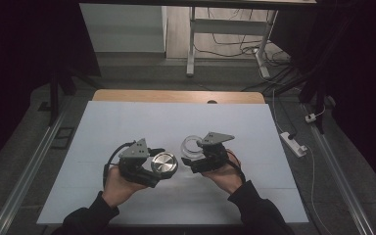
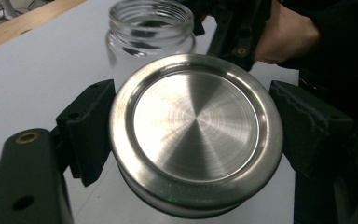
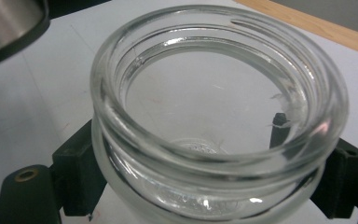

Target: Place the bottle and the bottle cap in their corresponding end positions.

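I see my left gripper (image 1: pixel 157 169) clamped on a round metal lid (image 2: pixel 196 135), held just above the white table (image 1: pixel 127 127). My right gripper (image 1: pixel 196 155) pinches an open glass jar (image 3: pixel 214 116) by its neck, just beside the lid, not touching it.

White table (image 1: pixel 127 127), power strip (image 1: pixel 293 143).

Tongs: you hold two, the left tongs (image 1: pixel 157 165) and the right tongs (image 1: pixel 196 159), one in each hand.
Metal lids: you have one metal lid (image 2: pixel 196 133), round and brushed.
Glass jars: you have one glass jar (image 3: pixel 216 112), clear and open at the top.
Tabletops: one white tabletop (image 1: pixel 127 122) lies before you.
Hands: two of yours.
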